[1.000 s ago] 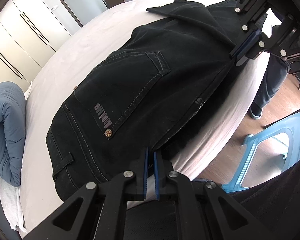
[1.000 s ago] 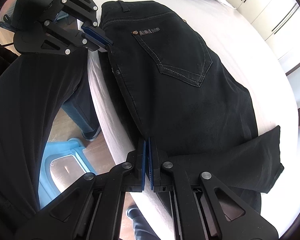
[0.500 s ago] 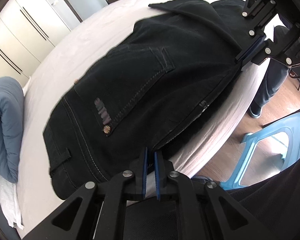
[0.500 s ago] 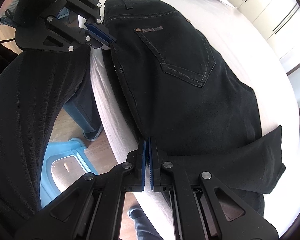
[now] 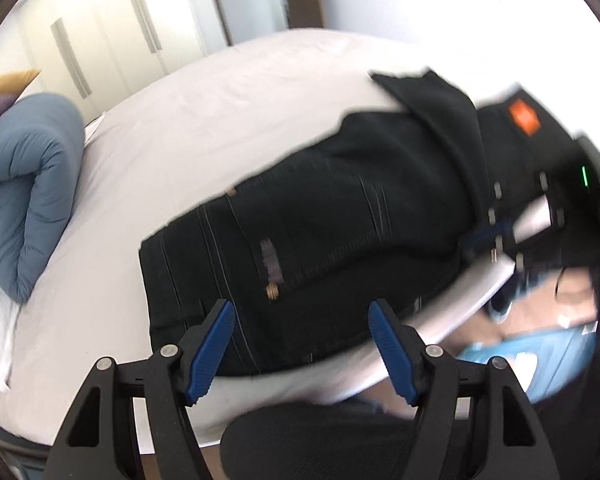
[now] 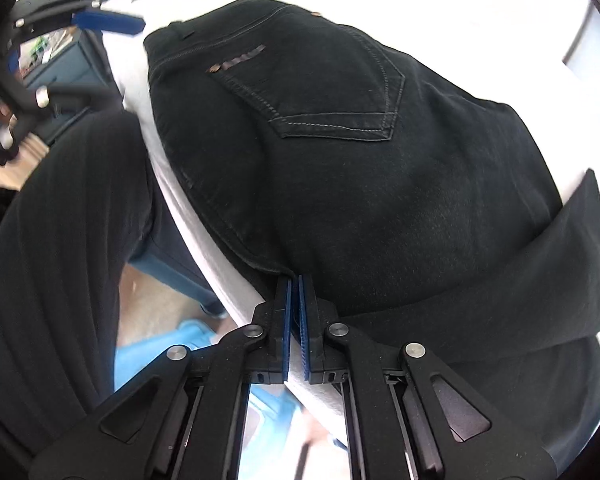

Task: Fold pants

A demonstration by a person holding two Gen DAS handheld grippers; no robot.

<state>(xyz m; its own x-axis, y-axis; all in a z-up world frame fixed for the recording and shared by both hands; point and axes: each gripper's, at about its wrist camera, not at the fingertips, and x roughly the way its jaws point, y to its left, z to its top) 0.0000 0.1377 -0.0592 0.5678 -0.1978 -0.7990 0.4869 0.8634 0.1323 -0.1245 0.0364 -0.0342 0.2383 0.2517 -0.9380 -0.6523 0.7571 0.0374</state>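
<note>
We've just opened the left claw (image 5: 302,346) off the black denim pants (image 6: 340,152) (waist laid); right claw (image 6: 294,312) stays clamped on them.

No text is showing clearly enough to read. A small brand patch (image 6: 236,59) is sitting above the back pocket of the black pants (image 6: 340,168), but its lettering is smearing into a brownish streak in the right wrist view and into a pale blur in the left wrist view. An orange label (image 5: 523,118) is showing on a dark surface at the far right of the left wrist view, its marking too blurred to make out
</note>
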